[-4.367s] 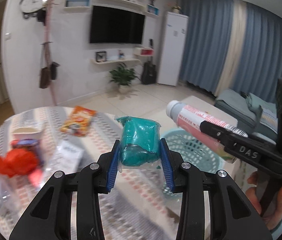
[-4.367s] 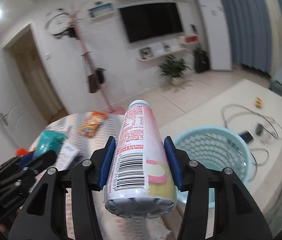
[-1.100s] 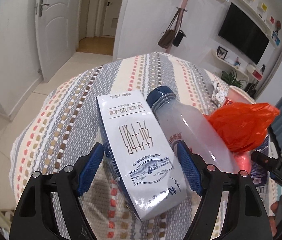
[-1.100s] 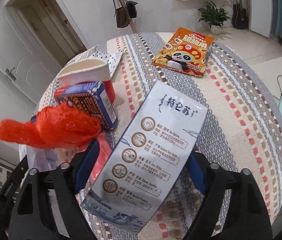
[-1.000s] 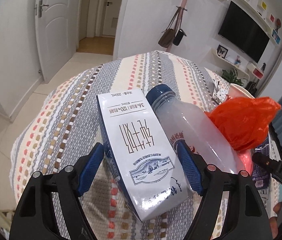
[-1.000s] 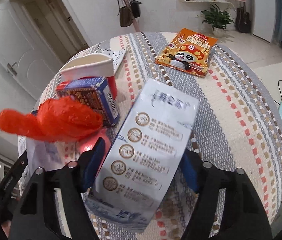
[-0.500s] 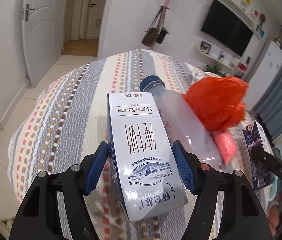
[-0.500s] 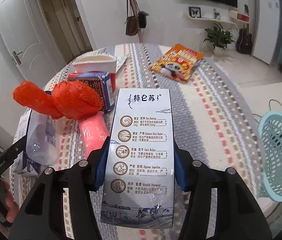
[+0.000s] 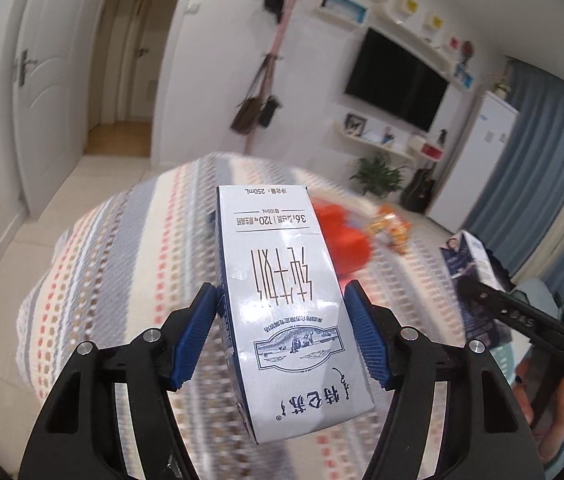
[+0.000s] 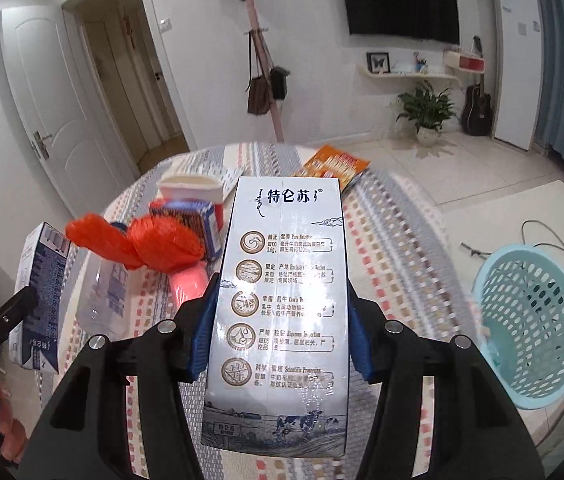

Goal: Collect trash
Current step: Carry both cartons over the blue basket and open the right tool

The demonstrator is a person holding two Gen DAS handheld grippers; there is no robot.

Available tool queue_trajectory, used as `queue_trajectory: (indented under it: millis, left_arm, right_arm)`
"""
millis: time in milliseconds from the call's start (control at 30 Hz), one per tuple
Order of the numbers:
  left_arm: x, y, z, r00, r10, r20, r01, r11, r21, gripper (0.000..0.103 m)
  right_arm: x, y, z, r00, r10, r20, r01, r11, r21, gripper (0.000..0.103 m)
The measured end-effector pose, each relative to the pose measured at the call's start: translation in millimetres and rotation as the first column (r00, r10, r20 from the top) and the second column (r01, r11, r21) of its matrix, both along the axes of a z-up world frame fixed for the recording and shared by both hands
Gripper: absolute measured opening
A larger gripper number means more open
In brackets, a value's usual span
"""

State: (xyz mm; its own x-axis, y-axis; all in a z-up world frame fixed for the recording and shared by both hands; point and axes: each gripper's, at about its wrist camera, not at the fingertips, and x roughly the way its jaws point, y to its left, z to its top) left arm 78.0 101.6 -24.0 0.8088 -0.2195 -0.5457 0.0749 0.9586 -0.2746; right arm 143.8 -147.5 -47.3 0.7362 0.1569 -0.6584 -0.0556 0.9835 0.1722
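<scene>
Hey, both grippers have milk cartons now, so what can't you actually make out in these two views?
- Left wrist view: table items behind the left carton are motion-blurred and partly hidden.
- Right wrist view: the right carton hides the tablecloth behind it.
- Basket contents: blurred, unreadable.
- Clear bottle: label too smeared.

The milk carton (image 10: 282,300) is glossy coated paperboard; the tablecloth (image 10: 386,248) looks like coarse woven cloth; the basket (image 10: 530,320) is perforated matt plastic, apparently; the orange bag (image 10: 154,244) is thin plastic.

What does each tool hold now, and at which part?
Left tool: a milk carton, clamped on its two narrow sides, near mid-length. Right tool: another milk carton, likewise.
</scene>
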Motion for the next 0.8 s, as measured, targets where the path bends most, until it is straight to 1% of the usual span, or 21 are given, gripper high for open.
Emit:
queue_trajectory:
  millis: [200,400,600,733,800]
  left_arm:
    - [-9,-49,24,0.993,-0.094,0.068,0.094,0.996,0.014,0.064]
    - [-4,-117,37,0.971,-0.218,0.101,0.214,0.976,0.051,0.064]
    - [12,-188,38,0.936,-0.336,0.104,0.329,0.941,0.079,0.064]
    - [27,-239,34,0.907,-0.413,0.083,0.407,0.91,0.087,0.064]
    - [34,-264,29,0.89,-0.451,0.069,0.445,0.891,0.089,0.064]
  right_arm:
    - [-13,-25,18,0.997,-0.044,0.062,0.044,0.999,0.0,0.052]
    - [-23,-68,26,0.987,-0.136,0.09,0.135,0.991,0.016,0.052]
    - [-31,-137,26,0.955,-0.279,0.097,0.277,0.96,0.04,0.052]
    - [-37,-189,17,0.918,-0.389,0.079,0.387,0.921,0.044,0.052]
    - [-38,-209,12,0.9,-0.43,0.066,0.428,0.903,0.039,0.052]
